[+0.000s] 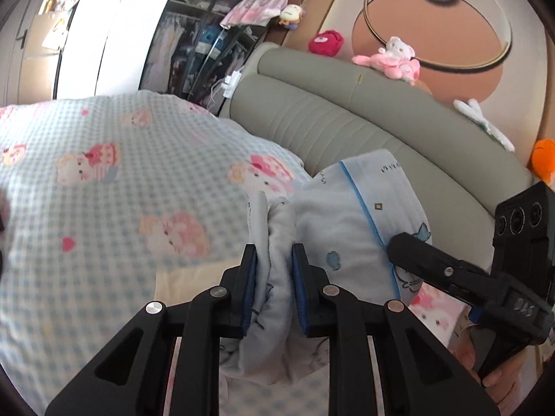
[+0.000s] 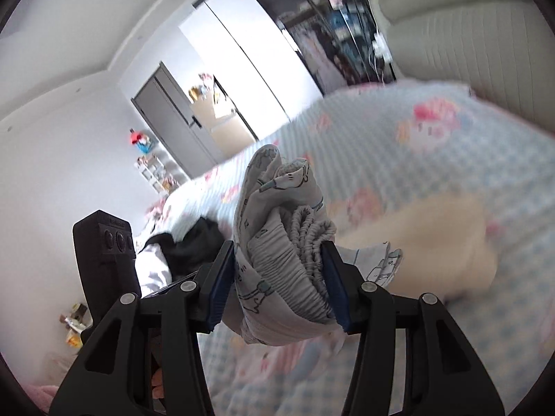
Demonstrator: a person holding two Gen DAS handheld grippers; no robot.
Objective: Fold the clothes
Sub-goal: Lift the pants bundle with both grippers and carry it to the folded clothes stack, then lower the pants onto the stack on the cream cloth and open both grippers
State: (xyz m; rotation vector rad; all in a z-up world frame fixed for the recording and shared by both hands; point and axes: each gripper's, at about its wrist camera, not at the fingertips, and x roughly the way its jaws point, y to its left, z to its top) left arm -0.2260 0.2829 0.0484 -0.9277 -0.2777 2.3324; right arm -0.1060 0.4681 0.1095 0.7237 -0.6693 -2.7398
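A pale blue printed garment (image 1: 350, 215) with blue piping is held up over the bed. My left gripper (image 1: 274, 253) is shut on a bunched fold of it. In the left wrist view my right gripper (image 1: 406, 246) comes in from the right with its fingers on the same garment. In the right wrist view my right gripper (image 2: 277, 253) is shut on the garment's gathered elastic waistband (image 2: 295, 242). The left gripper's body (image 2: 104, 242) shows at the left of that view; its fingers are hidden.
The bed's checked blue cover (image 1: 121, 180) with pink cartoon prints lies below. A grey padded headboard (image 1: 347, 118) carries plush toys (image 1: 395, 57). A cream cloth (image 2: 433, 235) and a dark garment (image 2: 194, 239) lie on the bed. An open wardrobe (image 1: 194, 45) stands behind.
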